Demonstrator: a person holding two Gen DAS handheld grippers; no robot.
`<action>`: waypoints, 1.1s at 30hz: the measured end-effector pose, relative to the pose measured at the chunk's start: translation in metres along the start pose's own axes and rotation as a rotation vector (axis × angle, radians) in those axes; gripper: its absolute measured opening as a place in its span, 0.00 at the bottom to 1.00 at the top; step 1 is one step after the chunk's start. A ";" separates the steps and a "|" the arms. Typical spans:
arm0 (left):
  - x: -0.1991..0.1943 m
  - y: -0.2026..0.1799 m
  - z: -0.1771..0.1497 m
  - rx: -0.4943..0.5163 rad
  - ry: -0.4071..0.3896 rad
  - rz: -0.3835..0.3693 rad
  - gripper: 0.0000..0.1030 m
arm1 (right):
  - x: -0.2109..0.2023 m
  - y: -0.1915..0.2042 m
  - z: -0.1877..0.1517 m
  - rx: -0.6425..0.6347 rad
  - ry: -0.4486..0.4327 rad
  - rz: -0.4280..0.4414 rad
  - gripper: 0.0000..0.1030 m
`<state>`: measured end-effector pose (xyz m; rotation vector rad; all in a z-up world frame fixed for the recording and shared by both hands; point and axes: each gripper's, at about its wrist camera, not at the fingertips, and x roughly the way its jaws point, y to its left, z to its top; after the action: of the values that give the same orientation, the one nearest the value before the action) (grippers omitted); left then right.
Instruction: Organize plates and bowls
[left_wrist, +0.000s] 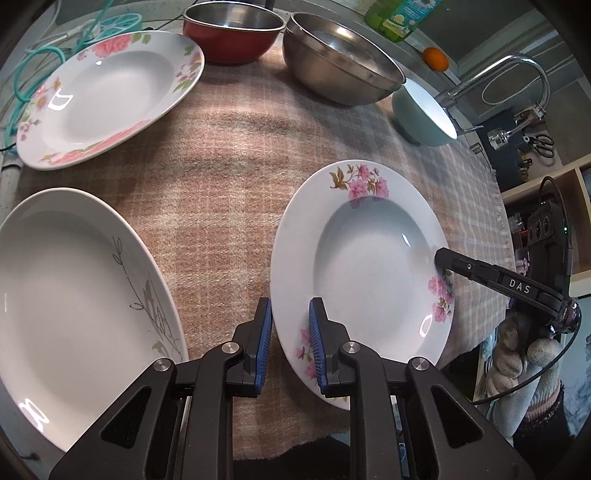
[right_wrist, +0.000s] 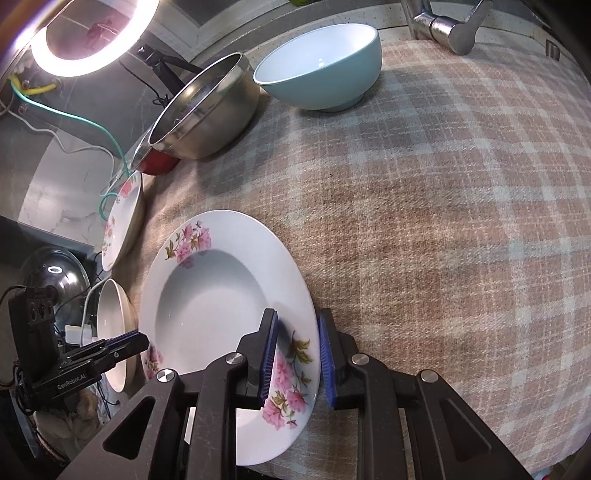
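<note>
A white deep plate with pink flowers (left_wrist: 365, 266) (right_wrist: 210, 306) lies low on the checked cloth (left_wrist: 221, 184); I cannot tell whether it rests on it. My left gripper (left_wrist: 290, 306) is shut on the plate's near-left rim, one blue pad outside the edge and one on top. My right gripper (right_wrist: 298, 317) is shut on the opposite rim, over a pink flower. Each gripper shows in the other view: the right gripper (left_wrist: 443, 258) at the plate's right rim, the left gripper (right_wrist: 136, 341) at its left rim.
A bigger flowered plate (left_wrist: 107, 96) (right_wrist: 123, 218) and a white plate with a leaf pattern (left_wrist: 74, 306) (right_wrist: 112, 332) lie to the left. A red bowl (left_wrist: 232, 48), a steel bowl (left_wrist: 343, 62) (right_wrist: 207, 118) and a teal bowl (left_wrist: 421, 114) (right_wrist: 321, 66) stand at the back. A tap (right_wrist: 443, 26) is behind.
</note>
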<state>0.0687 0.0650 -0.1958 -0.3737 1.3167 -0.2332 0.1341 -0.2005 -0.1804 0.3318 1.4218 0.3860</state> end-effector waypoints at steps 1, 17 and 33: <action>0.000 0.000 -0.001 0.001 0.000 0.000 0.18 | 0.000 0.000 0.000 0.001 0.000 0.000 0.20; 0.001 0.000 -0.009 -0.003 0.004 -0.005 0.17 | 0.006 0.008 0.002 -0.042 0.002 -0.030 0.21; -0.015 0.002 -0.010 0.002 -0.046 -0.004 0.17 | -0.003 0.015 0.000 -0.062 -0.020 -0.083 0.29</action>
<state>0.0549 0.0714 -0.1855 -0.3778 1.2709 -0.2279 0.1328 -0.1887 -0.1715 0.2247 1.3960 0.3575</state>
